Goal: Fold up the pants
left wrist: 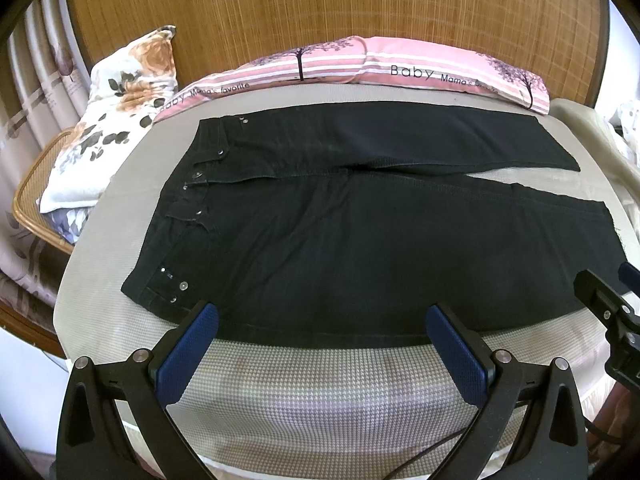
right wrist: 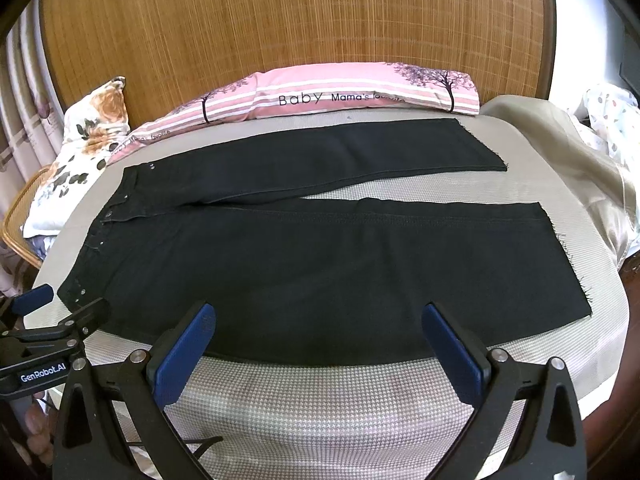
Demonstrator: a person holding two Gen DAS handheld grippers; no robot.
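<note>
1. Black jeans (left wrist: 340,240) lie spread flat across the bed (left wrist: 320,392), legs splayed, probably ready for folding
2. Left gripper (left wrist: 322,322) and right gripper (right wrist: 319,322) hover wide open, empty, at the bed's near edge

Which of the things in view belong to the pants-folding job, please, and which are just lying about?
For the job:
black denim pants
left gripper
right gripper

Lying about:
pink striped pillow
floral cushion
beige satin sheet
</note>
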